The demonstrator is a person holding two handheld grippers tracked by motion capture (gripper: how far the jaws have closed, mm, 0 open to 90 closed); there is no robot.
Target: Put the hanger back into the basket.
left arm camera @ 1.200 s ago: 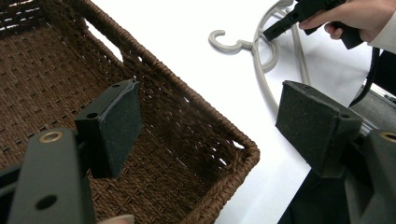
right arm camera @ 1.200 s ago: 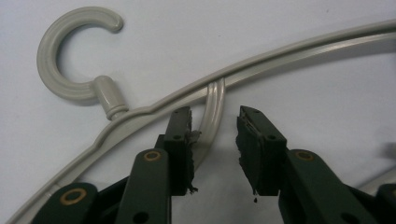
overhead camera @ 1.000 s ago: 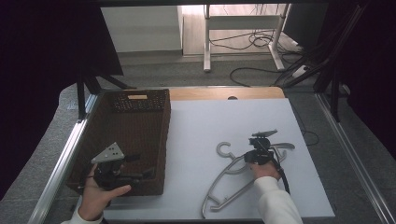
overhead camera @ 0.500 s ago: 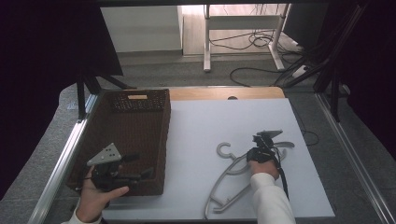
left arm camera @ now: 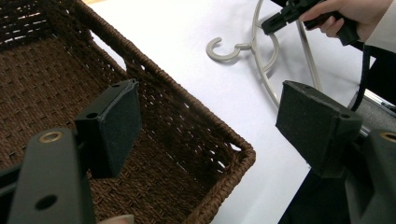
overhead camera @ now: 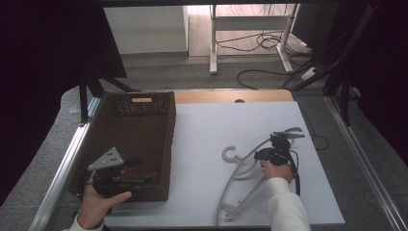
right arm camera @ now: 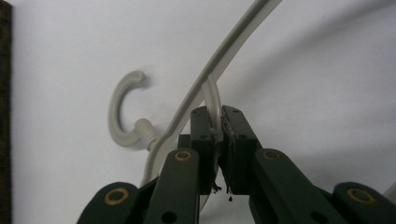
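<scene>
A pale grey hanger (overhead camera: pixel 240 166) lies on the white tabletop (overhead camera: pixel 211 130), hook toward the basket. My right gripper (overhead camera: pixel 258 154) is shut on a thin inner bar of the hanger (right arm camera: pixel 233 44); its jaws have just been closing on that bar, which is pinched between the pads (right arm camera: pixel 218 122). A brown woven basket (overhead camera: pixel 171 144) stands at the left. My left gripper (overhead camera: pixel 146 169) hovers open over the basket's near right corner (left arm camera: pixel 187 100), with nothing between its pads (left arm camera: pixel 210 121). The left gripper view also catches the hanger's hook (left arm camera: pixel 224 49) and the right gripper (left arm camera: pixel 268 25).
A bare wooden strip (overhead camera: pixel 231 96) runs along the table's far edge. Metal rails (overhead camera: pixel 62 168) border the table on both sides. Cables (overhead camera: pixel 269 72) and a stand's legs (overhead camera: pixel 211 48) are on the floor beyond.
The right gripper has closed on the hanger's inner bar and risen slightly, shifting that end of the hanger. The left gripper has stayed over the basket.
</scene>
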